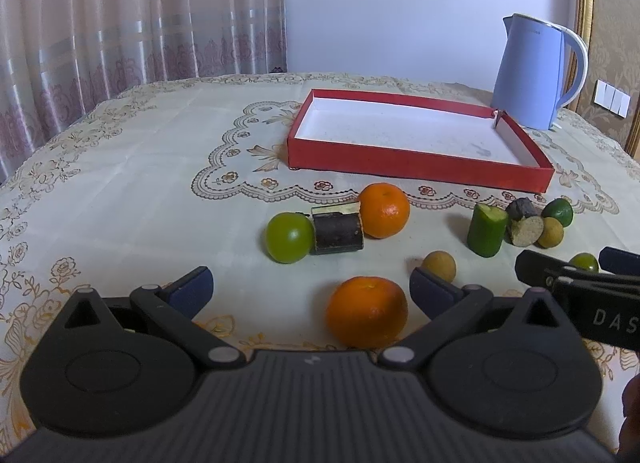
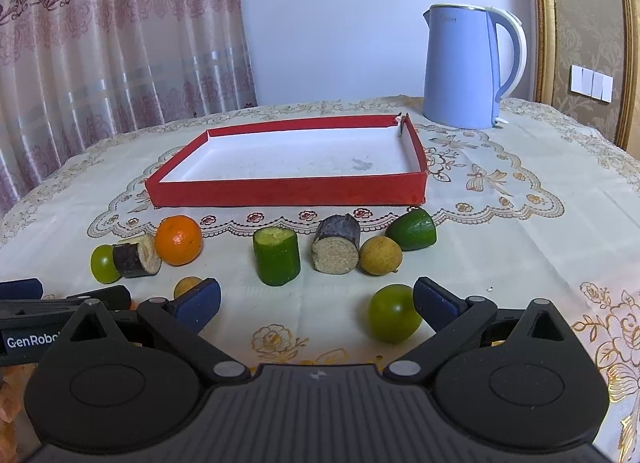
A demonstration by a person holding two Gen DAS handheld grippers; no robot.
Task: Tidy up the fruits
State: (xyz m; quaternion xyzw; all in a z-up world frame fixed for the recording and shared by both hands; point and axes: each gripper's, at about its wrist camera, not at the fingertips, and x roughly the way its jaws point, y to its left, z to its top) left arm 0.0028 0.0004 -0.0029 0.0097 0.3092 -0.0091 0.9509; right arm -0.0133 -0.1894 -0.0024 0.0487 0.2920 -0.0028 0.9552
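Left wrist: lime [image 1: 583, 262] behind right claw [image 1: 568, 263]

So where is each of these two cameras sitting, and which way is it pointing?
Left wrist: sits on the left gripper, looking forward over its open fingers at an orange between them; the right gripper pokes in at the right edge.
Right wrist: sits on the right gripper, open, facing a green lime by its right finger; the left gripper shows at the left edge.
Shared: both face the red tray, blue kettle and scattered fruit.
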